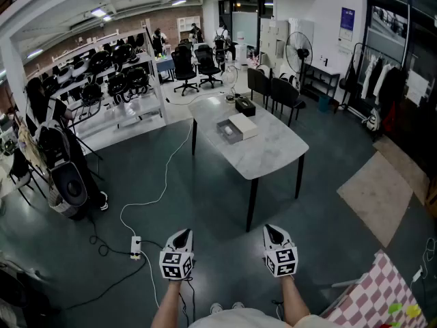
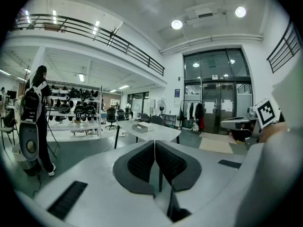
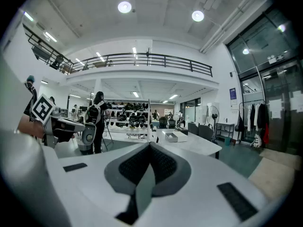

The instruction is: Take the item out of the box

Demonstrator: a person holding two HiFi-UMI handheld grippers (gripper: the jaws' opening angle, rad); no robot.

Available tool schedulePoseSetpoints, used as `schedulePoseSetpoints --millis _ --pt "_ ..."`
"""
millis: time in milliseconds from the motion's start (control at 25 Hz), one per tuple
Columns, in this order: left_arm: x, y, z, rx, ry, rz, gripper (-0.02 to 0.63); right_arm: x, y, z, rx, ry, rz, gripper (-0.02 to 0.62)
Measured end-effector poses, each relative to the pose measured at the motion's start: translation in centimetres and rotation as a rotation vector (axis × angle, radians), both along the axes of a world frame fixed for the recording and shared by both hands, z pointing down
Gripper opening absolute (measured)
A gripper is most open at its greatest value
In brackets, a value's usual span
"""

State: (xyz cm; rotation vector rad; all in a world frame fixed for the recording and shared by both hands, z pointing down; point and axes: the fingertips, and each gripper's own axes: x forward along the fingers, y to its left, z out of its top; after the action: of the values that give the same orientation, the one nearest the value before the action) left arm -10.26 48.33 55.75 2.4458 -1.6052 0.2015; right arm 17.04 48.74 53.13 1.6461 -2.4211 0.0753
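Nearest, the left gripper (image 1: 181,236) and right gripper (image 1: 272,232) hang side by side over the floor (image 1: 205,203), each with its jaws pressed together on nothing. Well ahead stands the counter (image 1: 273,149). On it sits the box (image 1: 229,131) (a white slab (image 1: 244,125) right beside it), untouched, and chairs (image 1: 194,65) stand beyond.
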Motion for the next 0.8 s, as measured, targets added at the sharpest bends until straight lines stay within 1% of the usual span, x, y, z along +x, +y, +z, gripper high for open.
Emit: schedulePoseSetpoints --millis 240,560,600,640,720,800 --pt "-0.4 0.3 0.3 -0.002 0.006 -0.002 0.020 -0.6 0.2 0.3 -0.002 0.004 -0.004 0.000" --pt "0.4 0.7 0.5 -0.009 0.009 -0.005 0.020 0.2 0.7 0.2 0.009 -0.008 -0.007 0.003" --pt "0.5 0.7 0.5 -0.011 0.009 -0.005 0.019 0.1 0.9 0.3 0.008 -0.011 -0.015 0.015" --pt "0.7 0.8 0.5 -0.012 0.010 -0.005 0.020 0.1 1.0 0.4 0.006 -0.016 -0.024 0.058" --pt "1.1 0.9 0.7 -0.015 0.009 -0.004 0.020 0.2 1.1 0.6 0.000 -0.024 -0.038 0.171" --pt "1.6 1.0 0.8 -0.017 0.007 -0.002 0.020 0.4 1.2 0.9 -0.003 -0.020 -0.045 0.205"
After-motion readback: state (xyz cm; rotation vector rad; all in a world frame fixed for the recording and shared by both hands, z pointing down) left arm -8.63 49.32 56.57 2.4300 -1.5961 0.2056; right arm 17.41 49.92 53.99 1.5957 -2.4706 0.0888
